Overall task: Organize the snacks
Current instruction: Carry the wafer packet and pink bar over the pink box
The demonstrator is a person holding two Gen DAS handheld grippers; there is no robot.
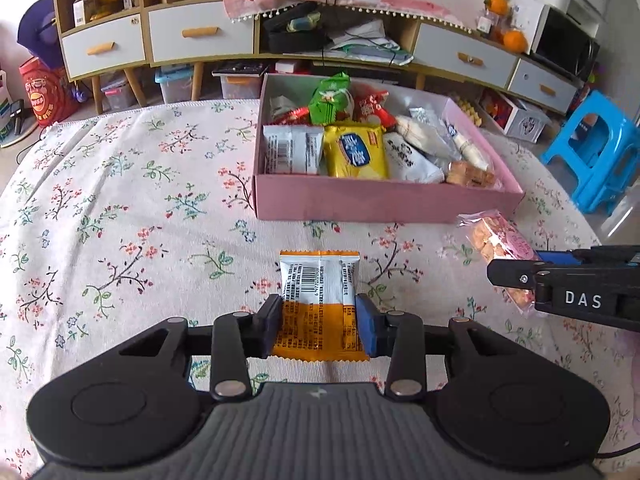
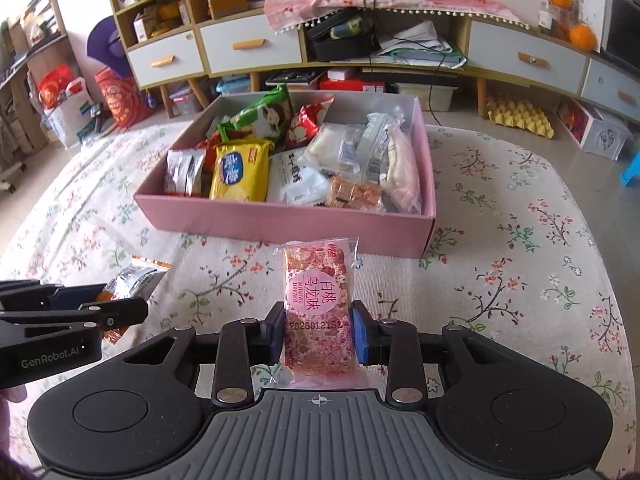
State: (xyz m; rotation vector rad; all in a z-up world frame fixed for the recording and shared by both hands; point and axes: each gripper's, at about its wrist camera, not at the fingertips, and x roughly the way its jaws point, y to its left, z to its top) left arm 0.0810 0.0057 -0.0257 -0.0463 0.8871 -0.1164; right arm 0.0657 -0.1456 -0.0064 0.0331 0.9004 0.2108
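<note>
My left gripper [image 1: 318, 326] is shut on an orange and white snack packet [image 1: 318, 280], barcode side up, over the floral tablecloth. My right gripper [image 2: 318, 334] is shut on a pink snack bar packet [image 2: 318, 292]. Each gripper also shows in the other's view: the right gripper [image 1: 516, 280] with the pink packet [image 1: 496, 236], and the left gripper [image 2: 116, 312] with the orange packet [image 2: 134, 276]. A pink box [image 1: 384, 202] full of several snack packets stands ahead of both grippers; it also shows in the right wrist view [image 2: 280, 222].
The table has a floral cloth [image 1: 120, 200]. Behind it stand a long cabinet with drawers [image 1: 200, 36] and storage bins on the floor. A blue plastic stool [image 1: 596, 148] stands at the right.
</note>
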